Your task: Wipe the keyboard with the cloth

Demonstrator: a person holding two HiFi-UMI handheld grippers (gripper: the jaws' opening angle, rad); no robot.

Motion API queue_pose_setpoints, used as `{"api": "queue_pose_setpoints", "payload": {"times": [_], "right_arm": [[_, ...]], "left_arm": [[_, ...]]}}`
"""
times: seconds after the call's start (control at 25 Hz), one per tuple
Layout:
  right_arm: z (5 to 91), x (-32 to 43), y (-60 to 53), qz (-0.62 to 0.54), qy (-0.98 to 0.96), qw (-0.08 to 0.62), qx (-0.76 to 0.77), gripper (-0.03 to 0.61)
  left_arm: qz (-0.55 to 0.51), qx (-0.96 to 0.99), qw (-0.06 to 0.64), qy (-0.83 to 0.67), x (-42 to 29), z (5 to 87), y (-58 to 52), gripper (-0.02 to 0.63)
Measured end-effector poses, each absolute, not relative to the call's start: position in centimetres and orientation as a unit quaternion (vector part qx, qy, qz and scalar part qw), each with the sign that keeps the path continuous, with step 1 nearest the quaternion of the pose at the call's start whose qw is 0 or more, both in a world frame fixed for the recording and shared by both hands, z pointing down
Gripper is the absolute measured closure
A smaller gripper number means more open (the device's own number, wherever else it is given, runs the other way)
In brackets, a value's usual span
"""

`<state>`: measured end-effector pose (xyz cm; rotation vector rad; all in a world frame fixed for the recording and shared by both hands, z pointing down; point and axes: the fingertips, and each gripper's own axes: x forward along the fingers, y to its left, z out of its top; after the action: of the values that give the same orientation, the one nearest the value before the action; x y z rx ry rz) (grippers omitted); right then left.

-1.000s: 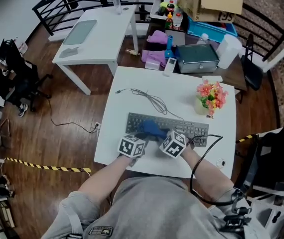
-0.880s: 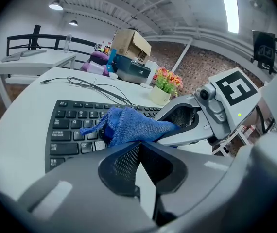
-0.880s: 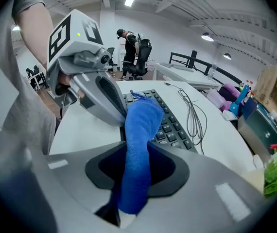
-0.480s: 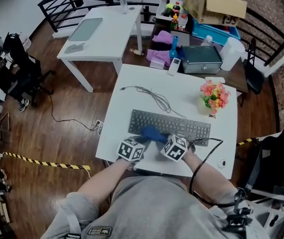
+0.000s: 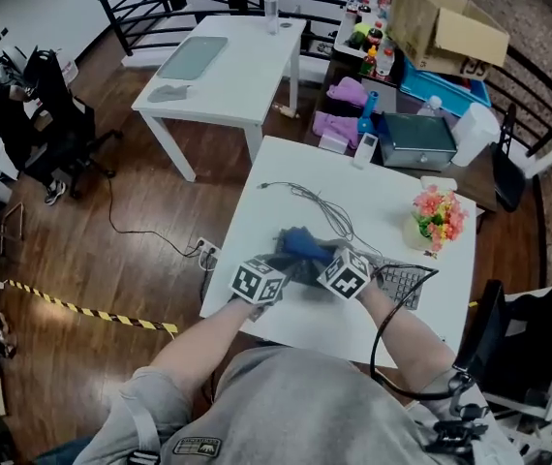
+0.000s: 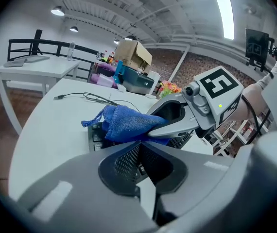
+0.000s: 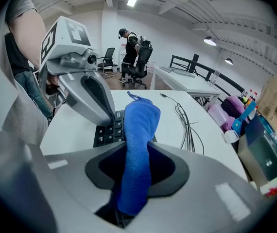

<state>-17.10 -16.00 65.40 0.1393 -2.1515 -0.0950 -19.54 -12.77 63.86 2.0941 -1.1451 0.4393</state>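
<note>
A blue cloth (image 5: 300, 243) lies bunched over the left end of the grey keyboard (image 5: 397, 281) on the white table (image 5: 286, 323). My right gripper (image 5: 317, 257) is shut on the cloth (image 7: 139, 130), which runs up between its jaws and hangs over the keys (image 7: 107, 132). My left gripper (image 5: 281, 262) sits close beside it on the left, jaws shut with nothing between them, its tip at the keyboard's edge (image 6: 95, 136). In the left gripper view the right gripper (image 6: 154, 133) pins the cloth (image 6: 124, 122). The grippers hide much of the keyboard.
The keyboard's cable (image 5: 320, 201) trails across the table's far side. A flower vase (image 5: 438, 216) stands at the right. Behind are a remote (image 5: 365, 148), a grey box (image 5: 416, 139), a cardboard box (image 5: 445, 27) and a second white table (image 5: 228, 66). A person (image 7: 129, 45) stands far off.
Both grippers have slid left along the keyboard together, taking the blue cloth to its left end. The head view has shifted too.
</note>
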Motion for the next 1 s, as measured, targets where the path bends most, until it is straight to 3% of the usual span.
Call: {"api": "queue_pose_setpoints", "payload": {"times": [0.44, 1.0], "right_arm": [[66.0, -20.1, -17.5, -0.044, -0.877, 0.475, 0.053, 0.462], [66.8, -19.5, -10.2, -0.065, -0.876, 0.477, -0.011, 0.462]], "left_arm": [[0.166, 0.806, 0.372, -0.43, -21.6, 64.4, -13.9, 0.621], [0.174, 0.793, 0.393, -0.431, -19.2, 66.0, -7.8, 0.621]]}}
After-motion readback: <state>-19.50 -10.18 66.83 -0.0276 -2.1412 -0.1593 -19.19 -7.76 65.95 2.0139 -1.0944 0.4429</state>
